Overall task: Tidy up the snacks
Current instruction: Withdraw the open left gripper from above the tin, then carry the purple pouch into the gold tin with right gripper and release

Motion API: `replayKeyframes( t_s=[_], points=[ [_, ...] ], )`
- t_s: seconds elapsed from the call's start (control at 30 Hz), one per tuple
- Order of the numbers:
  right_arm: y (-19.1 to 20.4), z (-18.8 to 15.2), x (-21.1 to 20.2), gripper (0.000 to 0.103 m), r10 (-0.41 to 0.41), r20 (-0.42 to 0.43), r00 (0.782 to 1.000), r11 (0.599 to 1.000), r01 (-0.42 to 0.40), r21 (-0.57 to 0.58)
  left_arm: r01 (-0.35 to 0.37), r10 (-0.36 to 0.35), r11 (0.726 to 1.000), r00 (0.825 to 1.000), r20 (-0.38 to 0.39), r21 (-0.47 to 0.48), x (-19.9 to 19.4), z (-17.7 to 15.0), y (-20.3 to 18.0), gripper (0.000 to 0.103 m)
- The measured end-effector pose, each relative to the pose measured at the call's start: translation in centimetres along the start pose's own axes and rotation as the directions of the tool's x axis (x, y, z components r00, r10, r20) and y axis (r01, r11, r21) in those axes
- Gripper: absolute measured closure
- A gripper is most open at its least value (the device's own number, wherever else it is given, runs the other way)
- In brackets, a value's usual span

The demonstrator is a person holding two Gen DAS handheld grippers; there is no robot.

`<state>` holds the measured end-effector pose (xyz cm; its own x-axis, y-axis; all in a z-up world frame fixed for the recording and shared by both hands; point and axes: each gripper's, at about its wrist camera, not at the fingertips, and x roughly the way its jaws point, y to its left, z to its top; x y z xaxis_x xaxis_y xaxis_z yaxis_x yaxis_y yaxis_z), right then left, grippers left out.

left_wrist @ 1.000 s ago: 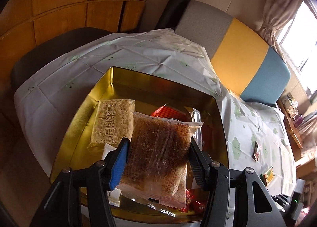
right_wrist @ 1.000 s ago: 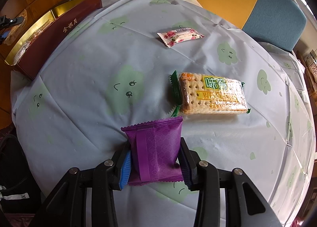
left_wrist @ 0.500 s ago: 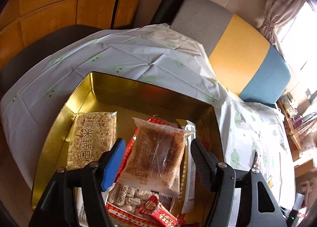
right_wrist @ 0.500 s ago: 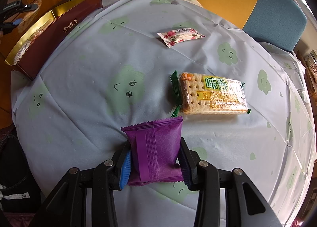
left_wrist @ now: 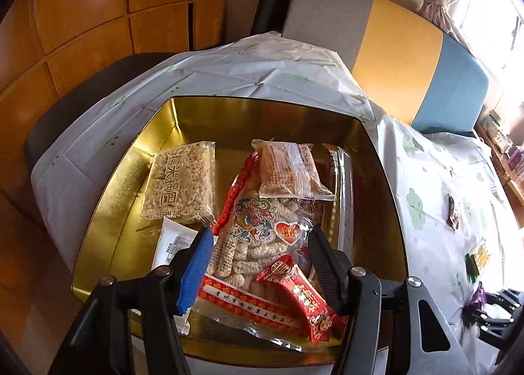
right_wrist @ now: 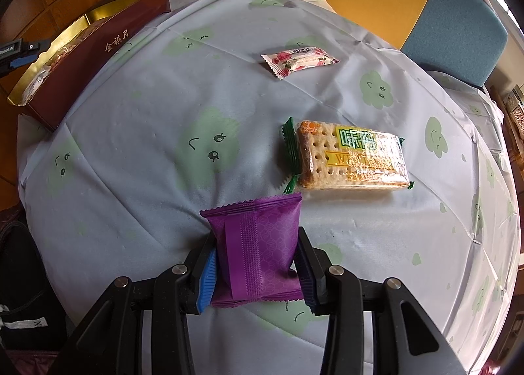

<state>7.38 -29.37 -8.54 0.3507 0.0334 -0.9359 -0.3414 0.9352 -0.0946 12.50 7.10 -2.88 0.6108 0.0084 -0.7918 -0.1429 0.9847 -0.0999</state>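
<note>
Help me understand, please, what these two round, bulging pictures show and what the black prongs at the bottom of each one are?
There is no robot arm here: a person holds a two-finger gripper in each hand, and a fisheye camera on each looks forward along its fingers, hence the bulging view. The prongs are those fingers.

The left wrist view shows the left gripper open and empty above a gold tin that holds several snacks: a puffed rice bar, a clear sesame bar packet and a red packet, among others.

The right wrist view shows the right gripper shut on a purple packet over the table's cloud-print cloth. On the cloth lie a cracker pack and a floral candy. The tin sits at the table's far left edge.
</note>
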Motion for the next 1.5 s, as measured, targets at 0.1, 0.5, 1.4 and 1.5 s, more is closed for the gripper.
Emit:
replayKeyframes(
  t_s=[0.1,0.5,1.4,1.5],
  points=[
    [0.1,0.0,-0.1,0.061,-0.003,0.001,1.0,1.0,0.003,-0.003,-0.001,0.001,1.0,1.0,-0.005,0.022,-0.4,-0.7,-0.7,0.043],
    [0.2,-0.1,-0.2,0.061,-0.012,0.002,1.0,1.0,0.012,-0.013,-0.023,0.022,0.996,1.0,0.01,0.085,-2.1,-2.9,-2.0,0.043],
    [-0.3,0.0,-0.4,0.062,-0.007,-0.006,1.0,1.0,0.007,-0.007,-0.054,0.054,0.995,0.999,-0.003,0.082,-1.9,-4.1,-0.4,0.043],
    [-0.7,0.2,-0.3,0.062,0.007,-0.013,1.0,1.0,-0.006,0.016,-0.084,0.083,0.993,0.996,0.024,0.087,-2.2,-4.2,-0.2,0.045]
  ],
)
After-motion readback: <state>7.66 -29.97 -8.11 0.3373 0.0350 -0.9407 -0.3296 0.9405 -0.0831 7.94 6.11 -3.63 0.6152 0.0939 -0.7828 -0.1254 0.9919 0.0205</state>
